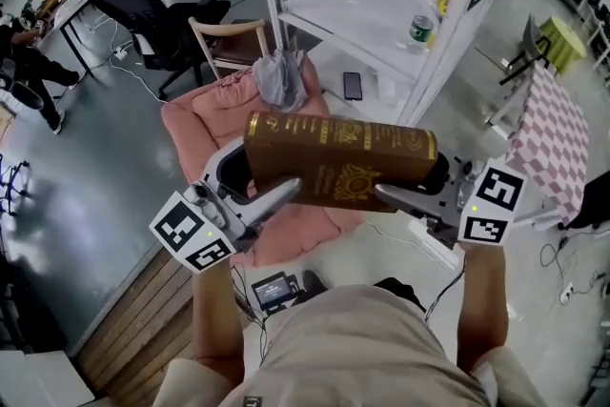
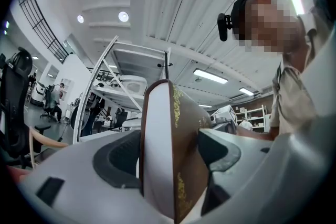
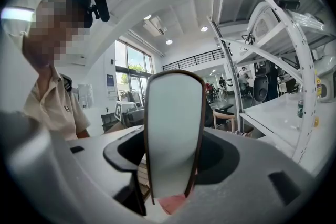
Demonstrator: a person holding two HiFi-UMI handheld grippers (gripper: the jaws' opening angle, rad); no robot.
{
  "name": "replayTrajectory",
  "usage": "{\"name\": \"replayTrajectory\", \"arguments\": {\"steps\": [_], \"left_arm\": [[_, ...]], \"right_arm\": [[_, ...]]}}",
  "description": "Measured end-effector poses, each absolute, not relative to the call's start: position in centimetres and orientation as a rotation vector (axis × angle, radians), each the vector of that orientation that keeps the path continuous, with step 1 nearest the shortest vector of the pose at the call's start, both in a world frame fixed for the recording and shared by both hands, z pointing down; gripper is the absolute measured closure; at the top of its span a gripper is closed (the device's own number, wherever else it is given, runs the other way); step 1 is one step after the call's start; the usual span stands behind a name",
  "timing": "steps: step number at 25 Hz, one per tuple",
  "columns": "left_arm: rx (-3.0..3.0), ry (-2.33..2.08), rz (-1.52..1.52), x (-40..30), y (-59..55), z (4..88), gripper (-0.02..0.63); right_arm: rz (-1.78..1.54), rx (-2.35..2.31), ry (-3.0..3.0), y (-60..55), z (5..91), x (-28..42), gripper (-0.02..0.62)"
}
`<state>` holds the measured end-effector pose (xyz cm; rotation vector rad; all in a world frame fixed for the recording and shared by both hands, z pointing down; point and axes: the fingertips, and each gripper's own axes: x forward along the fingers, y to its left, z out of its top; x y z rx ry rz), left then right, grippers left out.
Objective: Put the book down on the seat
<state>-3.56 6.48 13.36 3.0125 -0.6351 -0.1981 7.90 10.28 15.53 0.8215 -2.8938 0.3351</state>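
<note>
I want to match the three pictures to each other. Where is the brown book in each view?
Head view: the brown book is at the centre, lying crosswise.
Left gripper view: lower centre, end-on between the jaws.
Right gripper view: centre, pale page edge toward the camera.
Shared landmark: the white shelf rack, in all three views.

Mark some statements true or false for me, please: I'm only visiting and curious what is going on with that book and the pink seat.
The book lies on the pink seat. False: it is held in the air above the seat.
The left tool and the right tool each clamp one end of the book. True.
The book's cover is blue. False: it is brown with gold ornament.
A grey cloth sits on the pink seat. True.
</note>
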Motion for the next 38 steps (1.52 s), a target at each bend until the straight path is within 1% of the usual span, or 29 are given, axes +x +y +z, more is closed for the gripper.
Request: {"name": "replayTrajectory", "arguments": {"steps": [5, 14, 31, 38], "left_arm": [[3.008, -0.609, -0.211, -6.3, 4.5, 13.8, 0.275], [2.981, -0.646, -0.201, -8.2, 1.5, 14.3, 0.275], [2.899, -0.775, -0.137, -7.1, -4.4, 16.8, 0.275], [2.849, -0.791, -0.106, -6.3, -6.7, 19.7, 0.275]], "right_arm": [[0.314, 0.838, -2.869, 8.4, 15.6, 5.2, 0.345], [0.345, 0.805, -2.873, 5.1, 16.1, 3.4, 0.344], [0.438, 0.690, -2.890, -1.8, 18.7, 4.6, 0.337], [0.504, 0.673, -2.869, -4.2, 21.5, 5.4, 0.334]]}}
